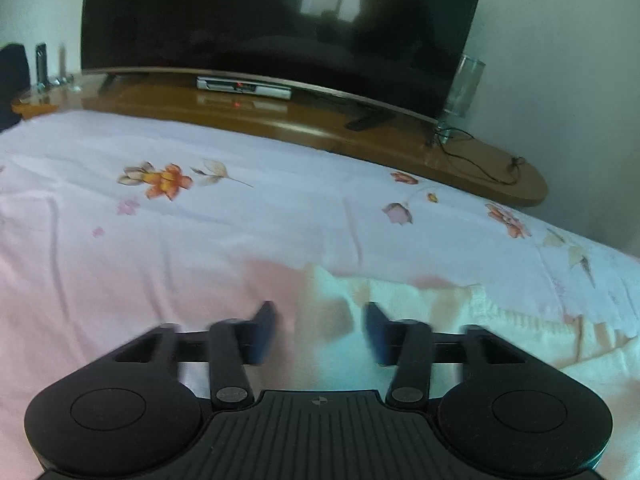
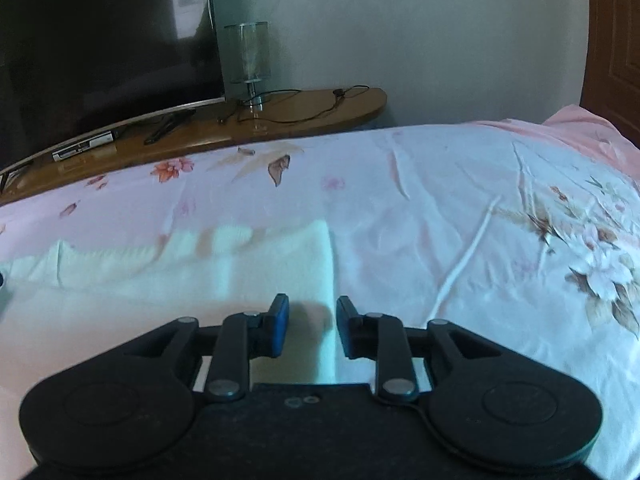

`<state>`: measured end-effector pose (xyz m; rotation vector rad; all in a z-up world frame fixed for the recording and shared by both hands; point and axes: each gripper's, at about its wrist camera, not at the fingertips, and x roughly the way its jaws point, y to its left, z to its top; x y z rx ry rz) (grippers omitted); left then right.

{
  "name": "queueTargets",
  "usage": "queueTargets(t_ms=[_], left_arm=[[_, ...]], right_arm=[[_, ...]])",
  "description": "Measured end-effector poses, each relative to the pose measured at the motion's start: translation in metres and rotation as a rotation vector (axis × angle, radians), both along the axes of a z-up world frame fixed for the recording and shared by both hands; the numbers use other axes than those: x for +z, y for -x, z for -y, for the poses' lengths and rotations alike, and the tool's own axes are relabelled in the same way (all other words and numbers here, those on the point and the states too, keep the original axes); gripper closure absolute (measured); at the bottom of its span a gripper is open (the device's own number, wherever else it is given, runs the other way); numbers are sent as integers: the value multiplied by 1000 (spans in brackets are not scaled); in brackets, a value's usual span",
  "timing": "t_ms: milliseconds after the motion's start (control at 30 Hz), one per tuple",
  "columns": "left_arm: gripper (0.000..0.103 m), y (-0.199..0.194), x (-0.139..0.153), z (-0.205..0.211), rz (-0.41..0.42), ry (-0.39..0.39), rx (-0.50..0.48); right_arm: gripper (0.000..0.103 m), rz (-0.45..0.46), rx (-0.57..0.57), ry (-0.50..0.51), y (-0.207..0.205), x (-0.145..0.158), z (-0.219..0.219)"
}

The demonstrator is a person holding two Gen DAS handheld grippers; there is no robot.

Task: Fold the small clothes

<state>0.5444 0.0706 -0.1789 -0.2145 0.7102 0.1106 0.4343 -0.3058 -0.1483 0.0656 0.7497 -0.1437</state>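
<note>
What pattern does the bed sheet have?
The pale pink bed sheet has scattered orange and pink flowers with brown leaves; the right wrist view shows it best.

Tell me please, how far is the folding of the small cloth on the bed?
Done: the cream garment lies spread on the floral bedsheet, and no finished fold is clear. In hand: the left tool is open over one edge, and the right tool is open at the other edge; neither visibly pinches the fabric. Left: gripping, folding over and flattening.
</note>
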Motion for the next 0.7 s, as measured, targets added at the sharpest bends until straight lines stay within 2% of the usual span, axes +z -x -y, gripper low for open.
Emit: queueTargets(t_ms=[67,133,267,400,467,533,600,700], left_arm=[[32,-1,-9,2,-49,-58,0],[32,6,-7,5,-41,-91,-12],[32,42,14,9,4,-36,-22],[32,71,31,48,47,-54,-148],[32,76,30,80,40,-78,-237],[32,75,20,102,2,-103,-278],[32,72,5,105,-46,-119,-249],[32,85,3,90,-22,-140,-227]], right_arm=[[74,-3,13,5,0,-3,-3],[74,-33,35,72,1,-13,-8],[75,5,20,26,17,4,-2],[73,35,94,-21,36,21,-22],[74,29,152,-28,38,21,-44],[76,-2,215,-31,37,13,-67],[79,-43,272,-14,35,3,-84],[79,-47,270,63,41,-8,-79]])
